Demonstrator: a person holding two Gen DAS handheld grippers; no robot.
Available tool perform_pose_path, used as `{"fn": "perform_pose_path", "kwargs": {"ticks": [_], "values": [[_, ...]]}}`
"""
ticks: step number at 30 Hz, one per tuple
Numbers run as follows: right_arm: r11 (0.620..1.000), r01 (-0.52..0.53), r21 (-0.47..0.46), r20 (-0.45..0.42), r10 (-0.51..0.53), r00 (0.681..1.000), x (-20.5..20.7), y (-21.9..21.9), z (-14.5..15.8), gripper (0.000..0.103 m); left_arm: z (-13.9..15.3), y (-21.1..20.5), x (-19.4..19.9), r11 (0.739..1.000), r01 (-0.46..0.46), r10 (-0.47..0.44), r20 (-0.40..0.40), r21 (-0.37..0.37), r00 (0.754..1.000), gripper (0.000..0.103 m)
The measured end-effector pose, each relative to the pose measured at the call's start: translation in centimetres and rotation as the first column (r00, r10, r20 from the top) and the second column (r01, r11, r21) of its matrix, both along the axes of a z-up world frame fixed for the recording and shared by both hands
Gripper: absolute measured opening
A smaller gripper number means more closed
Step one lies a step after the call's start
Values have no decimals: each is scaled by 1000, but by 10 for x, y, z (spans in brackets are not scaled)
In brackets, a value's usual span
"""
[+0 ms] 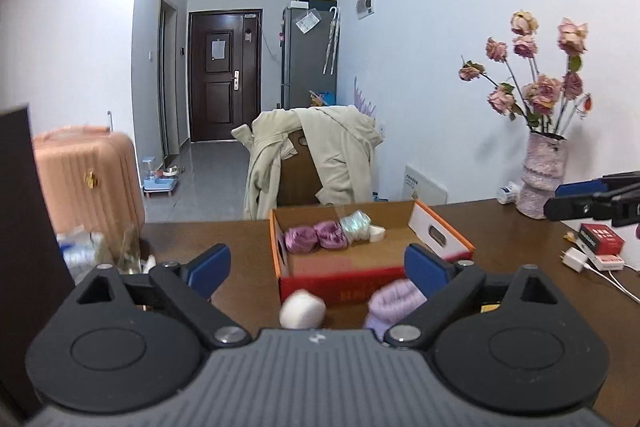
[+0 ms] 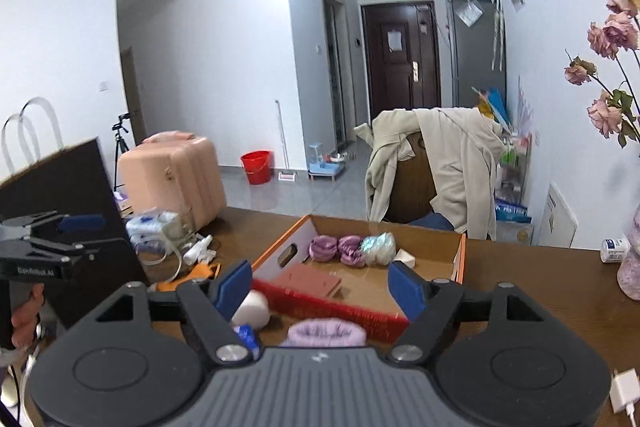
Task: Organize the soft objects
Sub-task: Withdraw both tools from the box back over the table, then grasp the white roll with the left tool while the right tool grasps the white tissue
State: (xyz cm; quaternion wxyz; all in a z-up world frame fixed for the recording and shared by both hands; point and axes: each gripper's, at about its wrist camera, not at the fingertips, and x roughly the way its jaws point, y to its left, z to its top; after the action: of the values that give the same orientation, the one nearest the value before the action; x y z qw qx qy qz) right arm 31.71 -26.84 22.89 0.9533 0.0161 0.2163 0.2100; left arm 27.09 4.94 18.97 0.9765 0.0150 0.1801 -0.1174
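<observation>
An open cardboard box (image 1: 440, 231) (image 2: 460, 259) with red and orange sides stands on the brown table. Inside, at the back, lie two purple rolls (image 1: 316, 237) (image 2: 338, 249) and a pale green-white roll (image 1: 356, 223) (image 2: 378, 247). In front of the box lie a white soft ball (image 1: 302, 309) (image 2: 252, 309) and a lilac rolled piece (image 1: 394, 301) (image 2: 326, 333). My left gripper (image 1: 316, 267) is open and empty above them. My right gripper (image 2: 320, 287) is open and empty, hovering over the same spot. Each gripper also shows in the other's view: the right (image 1: 592, 201), the left (image 2: 52, 235).
A vase of dried roses (image 1: 542, 179) stands at the table's right, with a red box (image 1: 602, 239) and a white charger (image 1: 574, 259) near it. Clutter and a glass (image 2: 172, 231) sit at the left by a dark bag (image 2: 60, 195). A chair with a beige coat (image 1: 316, 159) stands behind.
</observation>
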Motion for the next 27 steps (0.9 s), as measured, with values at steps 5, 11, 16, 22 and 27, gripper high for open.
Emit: {"fn": "perform_pose_path", "kwargs": {"ticks": [5,11,16,22,27], "values": [[996,-7,-85,98,15,995,-53,18,-48,75,-47,5,-50,1000,-6,6,-7,24,1000,101],[995,-47,-86,56,52,997,-105,46,-108,75,-83,24,-81,993,-99,96,-43,-57,994,102],[985,-165,-59,-34,163,986,-108,62,-140,74,-82,36,-67,989,-147,146,-34,-29,989,101],[979,-178,-96,-26,176,984,-90,93,-150,73,-90,30,-35,988,-148,147,-35,-33,988,101],[982,-173,-82,-86,166,982,-55,117,-174,49,-97,21,22,992,-124,124,-41,-22,991,101]]}}
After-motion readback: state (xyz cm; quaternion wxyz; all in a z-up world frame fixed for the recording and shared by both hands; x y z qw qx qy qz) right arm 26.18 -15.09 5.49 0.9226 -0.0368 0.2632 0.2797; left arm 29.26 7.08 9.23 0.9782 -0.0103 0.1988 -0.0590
